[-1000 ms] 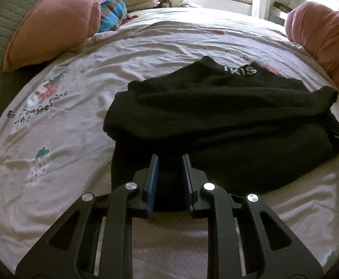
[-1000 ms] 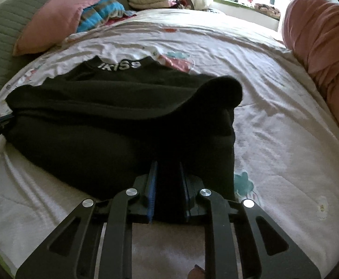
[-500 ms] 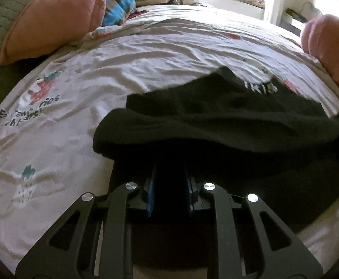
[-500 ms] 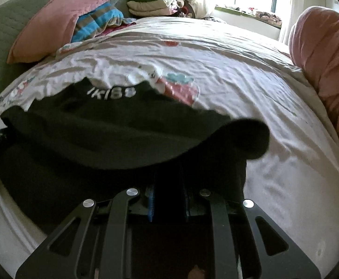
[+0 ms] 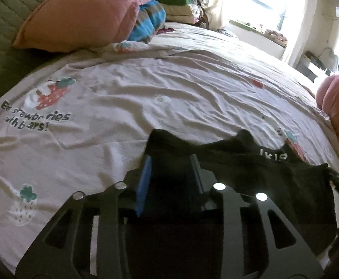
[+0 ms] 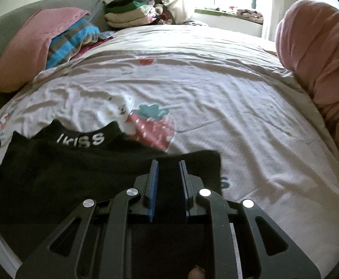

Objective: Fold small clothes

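Observation:
A small black garment (image 5: 274, 186) with white letters on its waistband (image 6: 81, 139) lies on the bed, folded over on itself. My left gripper (image 5: 171, 160) sits at the garment's left edge with black cloth between its blue-padded fingers, jaws a little apart. My right gripper (image 6: 168, 165) sits at the garment's right edge (image 6: 202, 162) with black cloth between its fingers, jaws a little apart. The cloth under both grippers is dark and hides how the pads meet it.
The bed has a white strawberry-print sheet (image 5: 146, 88). A pink pillow (image 5: 83, 11) and striped blue cloth (image 5: 148, 21) lie at the back left, folded clothes (image 6: 127, 11) behind. A rolled pink blanket (image 6: 318, 53) lies along the right side.
Both grippers carried the garment's near edge up and forward over the rest, toward the waistband. The folded cloth now lies lower and flatter, and the jaws look a little wider.

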Demonstrator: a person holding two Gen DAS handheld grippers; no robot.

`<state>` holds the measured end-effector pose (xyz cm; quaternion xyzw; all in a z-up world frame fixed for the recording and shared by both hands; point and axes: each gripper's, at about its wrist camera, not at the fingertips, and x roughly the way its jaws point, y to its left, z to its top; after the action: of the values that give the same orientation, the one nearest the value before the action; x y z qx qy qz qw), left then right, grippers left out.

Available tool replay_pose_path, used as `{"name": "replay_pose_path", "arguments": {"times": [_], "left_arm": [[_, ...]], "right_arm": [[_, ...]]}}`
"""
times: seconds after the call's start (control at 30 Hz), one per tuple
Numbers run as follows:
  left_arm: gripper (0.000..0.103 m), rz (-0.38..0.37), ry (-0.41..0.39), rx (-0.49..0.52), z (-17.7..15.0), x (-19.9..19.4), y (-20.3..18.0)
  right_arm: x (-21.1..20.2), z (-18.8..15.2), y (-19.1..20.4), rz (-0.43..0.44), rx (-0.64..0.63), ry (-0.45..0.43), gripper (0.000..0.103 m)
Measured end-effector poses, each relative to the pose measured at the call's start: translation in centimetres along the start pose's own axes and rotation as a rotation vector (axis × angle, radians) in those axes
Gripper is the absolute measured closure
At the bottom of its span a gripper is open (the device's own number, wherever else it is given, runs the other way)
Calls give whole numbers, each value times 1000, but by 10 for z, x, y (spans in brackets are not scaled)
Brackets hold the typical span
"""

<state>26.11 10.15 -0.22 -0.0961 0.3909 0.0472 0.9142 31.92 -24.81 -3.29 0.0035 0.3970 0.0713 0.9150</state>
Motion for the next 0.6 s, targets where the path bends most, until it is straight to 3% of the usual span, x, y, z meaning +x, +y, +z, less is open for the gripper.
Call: {"name": "replay_pose_path", "arguments": {"times": [0.13, 0.2, 0.3, 0.43, 0.47, 0.5, 0.53, 0.6], "left_arm": [[63, 13, 41, -14, -9, 14, 15], [54, 20, 65, -29, -12, 22, 22], [50, 39, 72, -33, -14, 26, 28], [51, 20, 67, -9, -16, 28, 26], [54, 16, 65, 1, -16, 29, 25], [74, 22, 59, 14, -16, 29, 22], [99, 24, 52, 25, -17, 29, 20], [102, 35, 43, 47, -17, 29, 17]], "right_arm": [[-7, -4, -13, -29, -3, -13, 69], [-4, -8, -18, -23, -10, 14, 68], [4, -14, -23, -58, -14, 40, 67], [13, -16, -27, -33, 13, 58, 64], [15, -17, -27, -22, 12, 59, 68], [16, -17, -25, -10, 5, 63, 86], [16, -17, -24, -11, -3, 61, 91], [11, -17, -20, -22, -32, 38, 94]]}}
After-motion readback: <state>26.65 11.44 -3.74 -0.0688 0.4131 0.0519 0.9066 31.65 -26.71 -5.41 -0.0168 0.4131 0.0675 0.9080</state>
